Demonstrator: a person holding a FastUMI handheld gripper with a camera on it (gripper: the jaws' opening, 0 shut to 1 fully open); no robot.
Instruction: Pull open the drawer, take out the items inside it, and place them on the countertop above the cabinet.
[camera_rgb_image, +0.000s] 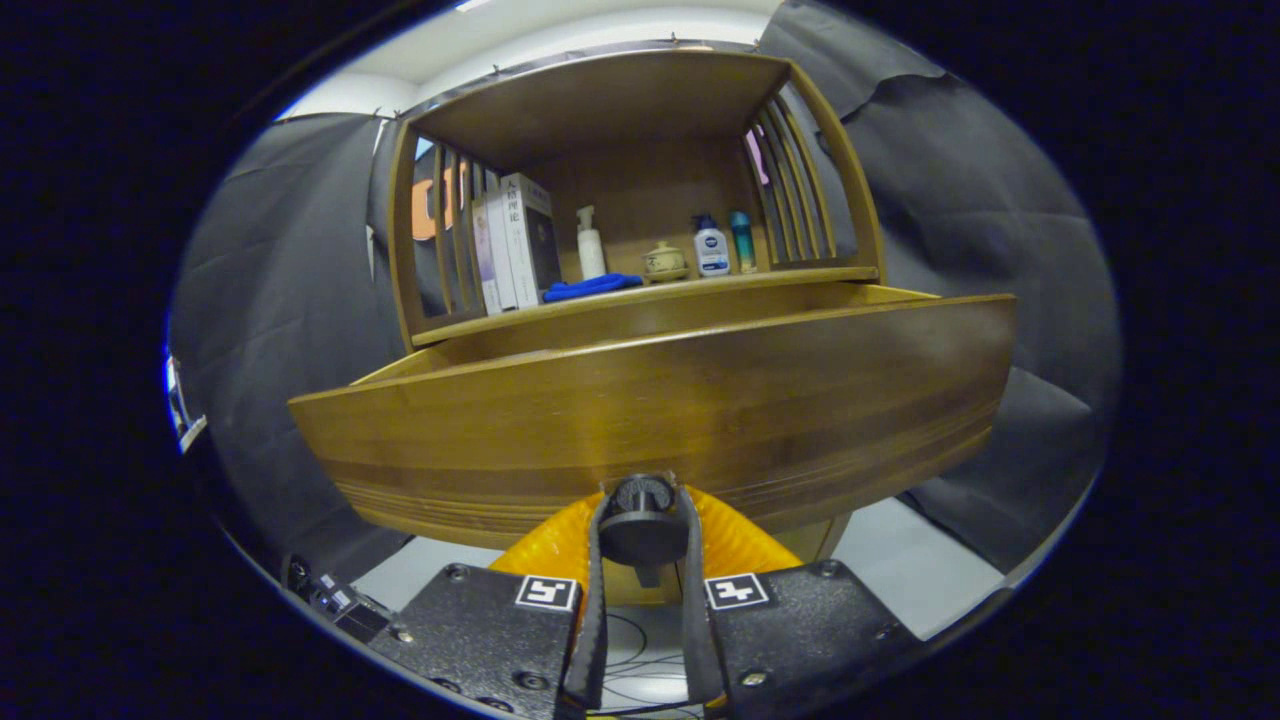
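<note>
With both fingers pressed on the dark round knob (643, 520), the tongs (641, 530) point level at the lower middle of the drawer front (660, 410), narrowly closed. That drawer stands pulled out from the wooden cabinet (620, 110); its inside is hidden behind the front panel. On the countertop (640, 300) above it stand several upright books (515, 245) at the left edge, one blue cloth (590, 288), three bottles (711, 247) and one small lidded pot (664, 262).
</note>
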